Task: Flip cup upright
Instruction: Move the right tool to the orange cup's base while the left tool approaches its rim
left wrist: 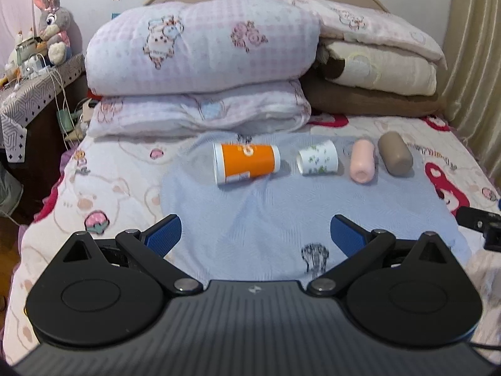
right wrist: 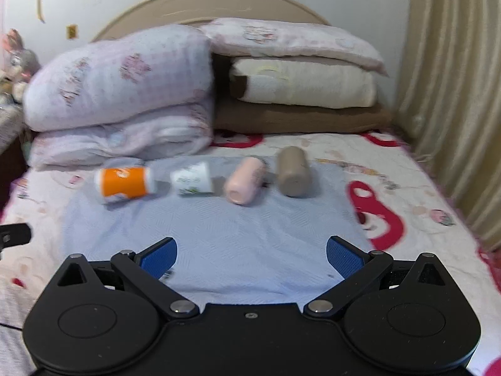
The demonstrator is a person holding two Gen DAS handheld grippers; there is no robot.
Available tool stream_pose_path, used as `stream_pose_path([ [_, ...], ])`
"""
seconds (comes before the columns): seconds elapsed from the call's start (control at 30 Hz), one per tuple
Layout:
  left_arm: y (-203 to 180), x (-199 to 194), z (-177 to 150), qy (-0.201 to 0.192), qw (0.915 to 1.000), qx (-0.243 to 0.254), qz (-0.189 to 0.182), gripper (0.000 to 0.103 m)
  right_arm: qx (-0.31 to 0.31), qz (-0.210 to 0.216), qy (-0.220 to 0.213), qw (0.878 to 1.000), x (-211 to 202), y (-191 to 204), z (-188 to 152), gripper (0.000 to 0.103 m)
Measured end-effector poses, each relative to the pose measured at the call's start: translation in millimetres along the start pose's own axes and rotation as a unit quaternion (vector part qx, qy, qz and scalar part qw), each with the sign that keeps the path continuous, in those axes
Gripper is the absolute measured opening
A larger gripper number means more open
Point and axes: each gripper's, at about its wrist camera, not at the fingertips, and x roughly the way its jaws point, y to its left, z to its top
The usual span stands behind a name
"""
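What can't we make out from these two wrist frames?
- Orange cup: print is blurred in both views, unreadable.
- Brown cup: only its closed base faces the right wrist camera; the mouth is hidden behind its own body.
- Right gripper: cut off by the frame edge in the left wrist view.
- Clutter by the plush rabbit: too small to identify.

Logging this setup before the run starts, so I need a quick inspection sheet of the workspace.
Surface: light blue cloth spread on a patterned bedsheet.
Job's things: four cups on their sides in a row: orange cup, floral cup, pink cup, brown cup.
Clutter: folded quilts and pillows behind the row.
Grippers: left tool and right tool open, empty, short of the cups.
Cables: white cords hang off the bedside table.
Surroundings: plush rabbit, headboard, curtain.
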Motion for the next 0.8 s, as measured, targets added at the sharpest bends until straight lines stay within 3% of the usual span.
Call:
stream_pose_path([
  [0.1,4.8,3.3,18.7,-0.001,0.9997,-0.011,-0.022,0.103,-0.014,0.078,-0.056,0.995,-4.6,-2.1,11.8,0.103],
  [0.17,7.8,0.8,27.7,-0.018,0.9984,-0.029,-0.046,0.103,-0.05,0.145,-0.116,0.981,-3.9,-3.9,16.6,0.103],
  [0.3,-0.5,3.3,44.3,-0.042,0.9979,-0.02,-0.044,0.103,-0.092,0.193,-0.159,0.964,19.9,-2.0,38.4,0.103],
  [0.43,-0.1,29.3,64.3,-0.03,0.9961,-0.049,-0.068,0.103,-0.123,0.253,-0.148,0.948,55.3,9.4,65.9,0.103],
  [0.57,4.5,63.7,83.7,-0.014,0.9922,-0.085,-0.09,0.1,-0.264,0.255,-0.133,0.921,91.3,43.5,80.2,0.101],
  [0.63,6.2,81.1,88.6,-0.008,0.9904,-0.103,-0.091,0.1,-0.302,0.262,-0.114,0.909,110.3,56.2,84.8,0.101],
  [0.8,17.6,134.8,86.0,0.028,0.9829,-0.153,-0.098,0.1,-0.322,0.281,-0.049,0.903,153.3,75.8,86.3,0.101],
])
